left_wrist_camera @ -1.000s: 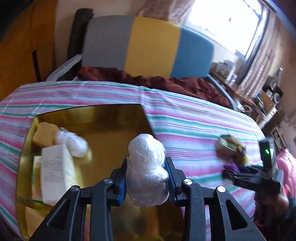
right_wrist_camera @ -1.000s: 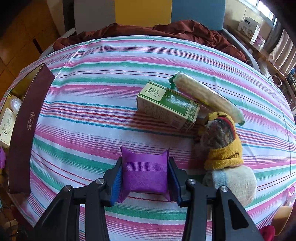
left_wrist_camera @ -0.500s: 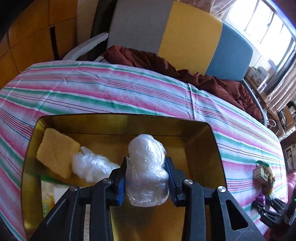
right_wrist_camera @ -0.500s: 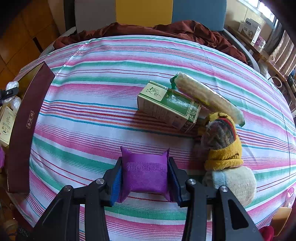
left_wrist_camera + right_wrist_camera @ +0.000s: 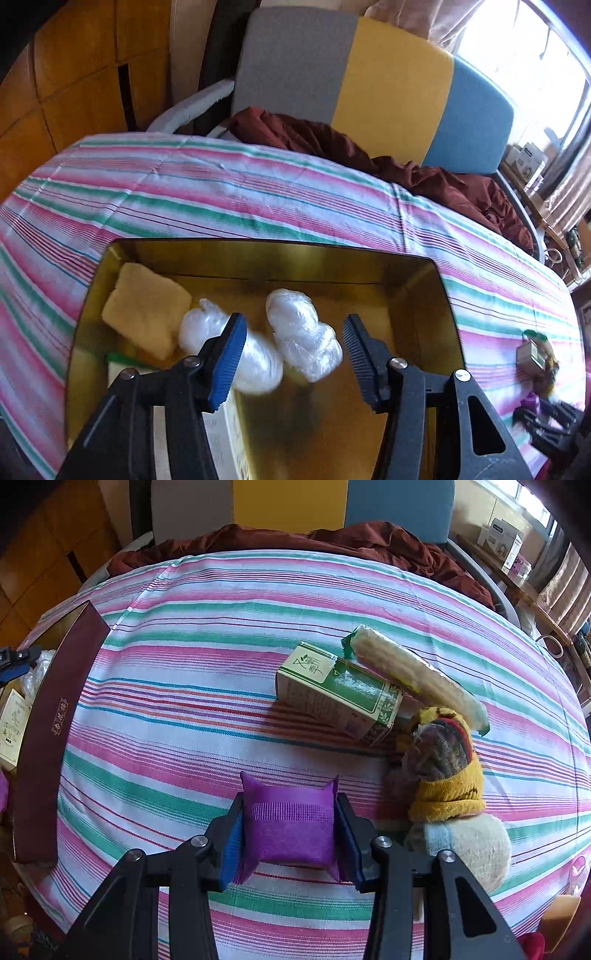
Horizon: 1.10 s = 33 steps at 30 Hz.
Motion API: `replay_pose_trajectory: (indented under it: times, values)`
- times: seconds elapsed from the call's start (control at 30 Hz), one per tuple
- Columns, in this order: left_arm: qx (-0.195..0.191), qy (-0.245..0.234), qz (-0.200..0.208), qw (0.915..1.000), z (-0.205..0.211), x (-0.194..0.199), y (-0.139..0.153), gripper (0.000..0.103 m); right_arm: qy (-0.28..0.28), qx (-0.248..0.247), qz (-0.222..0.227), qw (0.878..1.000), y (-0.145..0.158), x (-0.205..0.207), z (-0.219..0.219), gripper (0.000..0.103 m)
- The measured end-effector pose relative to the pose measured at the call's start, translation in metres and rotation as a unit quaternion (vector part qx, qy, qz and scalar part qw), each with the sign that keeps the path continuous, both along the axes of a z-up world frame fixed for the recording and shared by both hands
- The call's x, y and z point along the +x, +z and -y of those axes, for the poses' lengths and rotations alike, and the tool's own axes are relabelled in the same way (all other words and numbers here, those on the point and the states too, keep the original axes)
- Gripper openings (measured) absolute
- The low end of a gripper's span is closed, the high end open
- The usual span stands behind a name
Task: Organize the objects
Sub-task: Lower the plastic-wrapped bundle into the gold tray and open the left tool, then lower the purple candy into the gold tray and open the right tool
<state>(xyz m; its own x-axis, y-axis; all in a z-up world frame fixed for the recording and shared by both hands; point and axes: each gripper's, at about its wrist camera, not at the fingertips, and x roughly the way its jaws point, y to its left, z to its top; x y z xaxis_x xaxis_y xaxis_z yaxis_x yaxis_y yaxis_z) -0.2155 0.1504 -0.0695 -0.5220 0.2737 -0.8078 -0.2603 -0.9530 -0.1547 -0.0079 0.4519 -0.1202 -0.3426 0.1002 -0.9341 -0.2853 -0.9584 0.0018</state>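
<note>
Left gripper (image 5: 293,350) tilted down over the gold box (image 5: 424,295), jaws just spread, clear of the plastic-wrapped bundle (image 5: 303,334) lying inside between them, right gripper (image 5: 288,840) pitched steeply down at the striped cloth (image 5: 184,709), jaws pinching the purple pouch (image 5: 291,830)

We see brush-style characters on the green-and-white carton's (image 5: 338,690) end and a gold emblem on the maroon box wall (image 5: 59,716); neither is legible.

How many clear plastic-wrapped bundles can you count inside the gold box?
2. One bundle lies between the open left gripper fingers; the other bundle sits beside the yellow sponge. The gripper may hide more.
</note>
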Motion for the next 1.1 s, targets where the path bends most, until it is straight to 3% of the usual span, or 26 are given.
replay_pose_trajectory:
  times: [0.23,0.53,0.8,0.97,1.1]
  values:
    - [0.014,-0.036,-0.057,0.9976,0.020,0.084,0.028,0.058,0.001,0.007,0.000,1.000,0.000,0.001,0.000,0.045]
    - [0.007,-0.023,-0.102,0.9945,0.060,0.146,0.043,0.060,0.006,0.015,-0.007,1.000,0.004,0.003,0.016,0.045]
    - [0.003,-0.012,-0.109,0.9940,0.087,0.167,0.041,0.060,0.063,-0.009,-0.073,0.995,0.053,-0.011,0.081,0.045]
    - [0.018,-0.001,-0.101,0.9947,0.101,0.170,0.036,0.060,0.130,-0.027,-0.118,0.984,0.091,-0.030,0.141,0.045]
    - [0.025,0.008,-0.096,0.9951,0.113,0.171,0.032,0.060,0.181,-0.033,-0.125,0.975,0.102,-0.048,0.189,0.045]
